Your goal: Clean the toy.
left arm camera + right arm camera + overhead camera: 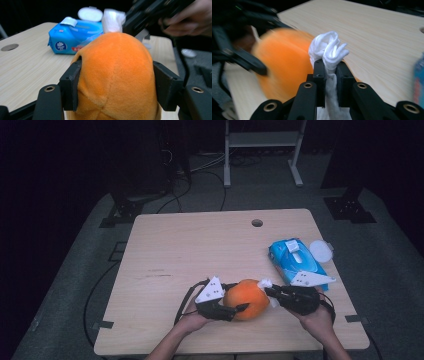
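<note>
A round orange plush toy (246,299) sits low over the front middle of the wooden table (200,250). My left gripper (239,296) is shut on it, its black jaws pressing into both sides of the plush (117,75). From the right, my right gripper (270,292) is shut on a crumpled white wipe (265,283). In the right gripper view the wipe (329,50) bunches up above the closed jaws, and it touches the blurred orange toy (284,67) at its upper right side. The wipe (113,20) peeks over the toy's top in the left gripper view.
A blue pack of wet wipes (297,260) lies at the table's right side, with a white round lid (320,251) beside it near the edge. A cable hole (257,223) is at the back. Dark stands and cables are on the floor beyond.
</note>
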Available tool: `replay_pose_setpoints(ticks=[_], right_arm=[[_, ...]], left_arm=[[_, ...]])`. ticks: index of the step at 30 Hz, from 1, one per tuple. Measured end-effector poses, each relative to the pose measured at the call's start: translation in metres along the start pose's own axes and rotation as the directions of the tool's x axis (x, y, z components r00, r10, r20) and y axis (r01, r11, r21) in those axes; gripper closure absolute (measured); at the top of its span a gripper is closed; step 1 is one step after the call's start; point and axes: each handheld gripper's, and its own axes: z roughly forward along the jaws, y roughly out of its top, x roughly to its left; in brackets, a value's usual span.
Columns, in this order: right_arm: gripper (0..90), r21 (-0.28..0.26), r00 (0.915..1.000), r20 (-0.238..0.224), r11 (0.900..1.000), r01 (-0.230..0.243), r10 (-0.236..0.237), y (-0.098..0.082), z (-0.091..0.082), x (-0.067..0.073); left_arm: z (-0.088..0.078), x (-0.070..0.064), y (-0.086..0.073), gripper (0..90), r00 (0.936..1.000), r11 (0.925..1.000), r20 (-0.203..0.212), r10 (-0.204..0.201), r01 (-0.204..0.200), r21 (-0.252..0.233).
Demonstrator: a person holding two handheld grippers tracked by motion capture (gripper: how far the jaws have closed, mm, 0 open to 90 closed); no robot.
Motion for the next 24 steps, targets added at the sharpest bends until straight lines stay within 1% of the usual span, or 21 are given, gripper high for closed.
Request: replay_pose_setpoints(ticks=[1,2,3,4,5,6,7,8,9,10,11,13,14,15,16,17,18,20,21,22,24], right_arm=[[79.7,-0.010,0.9999,-0.013,1.000,0.005,-0.006,0.003,0.001,0.006],[79.7,-0.016,0.9991,-0.032,1.000,0.026,-0.026,0.008,0.002,0.014],[79.6,-0.021,0.9979,-0.048,0.999,0.042,-0.043,0.010,0.003,0.020],[79.6,-0.025,0.9953,-0.074,0.998,0.061,-0.062,0.013,0.005,0.027],[79.4,-0.021,0.9927,-0.080,0.996,0.089,-0.090,0.015,0.007,0.035],[79.4,-0.009,0.9895,-0.049,0.991,0.136,-0.136,0.016,0.010,0.043],[79.5,-0.005,0.9886,-0.039,0.989,0.145,-0.146,0.016,0.011,0.044],[79.5,-0.002,0.9892,-0.035,0.990,0.142,-0.142,0.015,0.011,0.042],[79.4,0.005,0.9906,-0.020,0.991,0.135,-0.135,0.014,0.011,0.037],[79.4,0.016,0.9914,0.006,0.991,0.130,-0.130,0.010,0.011,0.032],[79.5,0.026,0.9942,0.026,0.994,0.103,-0.104,0.005,0.011,0.022],[79.5,0.040,0.9968,0.044,0.997,0.064,-0.066,-0.001,0.009,0.010],[79.5,0.050,0.9969,0.057,0.997,0.051,-0.054,-0.003,0.008,0.006],[79.6,0.051,0.9973,0.056,0.998,0.044,-0.047,-0.004,0.006,0.004],[79.6,0.046,0.9976,0.056,0.998,0.039,-0.042,-0.003,0.006,0.006],[79.6,0.041,0.9972,0.055,0.998,0.048,-0.051,-0.001,0.005,0.009],[79.6,0.029,0.9973,0.041,0.998,0.059,-0.060,0.002,0.005,0.013],[79.5,-0.001,0.9977,-0.012,0.998,0.066,-0.066,0.009,0.006,0.025],[79.5,-0.012,0.9961,-0.033,0.997,0.081,-0.082,0.012,0.007,0.031],[79.4,-0.017,0.9933,-0.039,0.994,0.108,-0.109,0.016,0.008,0.040],[79.3,-0.025,0.9902,-0.027,0.990,0.136,-0.137,0.020,0.007,0.046]], left_arm=[[0.002,-0.002,0.000,33.5,1.0000,0.9999,-0.001,0.001,-0.001,0.017],[0.004,-0.003,0.001,33.5,1.0000,0.9996,-0.005,0.005,-0.005,0.028],[0.007,-0.006,0.000,33.5,0.9999,0.9992,-0.010,0.010,-0.009,0.039],[0.008,-0.007,0.000,33.4,0.9997,0.9989,-0.014,0.021,-0.021,0.043],[0.008,-0.008,0.001,33.4,0.9995,0.9984,-0.017,0.028,-0.028,0.050],[0.007,-0.007,0.001,33.3,0.9994,0.9983,-0.019,0.028,-0.027,0.052],[0.006,-0.006,0.000,33.4,0.9995,0.9983,-0.021,0.022,-0.021,0.055],[0.005,-0.005,-0.001,33.3,0.9997,0.9986,-0.023,0.011,-0.010,0.053],[0.004,-0.003,-0.002,33.3,0.9996,0.9985,-0.027,0.004,-0.003,0.054],[0.004,-0.002,-0.003,33.2,0.9995,0.9984,-0.030,-0.007,0.008,0.057],[0.005,-0.002,-0.003,33.0,0.9994,0.9985,-0.030,-0.015,0.016,0.052],[0.006,-0.002,-0.004,32.8,0.9995,0.9988,-0.027,-0.019,0.020,0.045],[0.007,-0.002,-0.003,32.8,0.9995,0.9989,-0.026,-0.018,0.019,0.044],[0.008,-0.002,-0.003,32.8,0.9995,0.9990,-0.025,-0.020,0.021,0.040],[0.007,-0.002,-0.003,32.5,0.9996,0.9991,-0.023,-0.018,0.019,0.038],[0.007,-0.002,-0.003,32.2,0.9996,0.9994,-0.023,-0.018,0.018,0.031],[0.007,-0.002,-0.004,32.3,0.9996,0.9994,-0.024,-0.016,0.017,0.028],[0.007,-0.003,-0.003,32.5,0.9993,0.9996,-0.030,-0.020,0.021,0.021],[0.006,-0.005,-0.001,32.7,0.9994,0.9998,-0.033,-0.008,0.008,0.018],[0.005,-0.006,0.001,33.0,0.9994,0.9999,-0.035,-0.005,0.006,0.011],[0.000,-0.005,0.005,33.4,0.9996,1.0000,-0.028,-0.009,0.009,-0.002]])
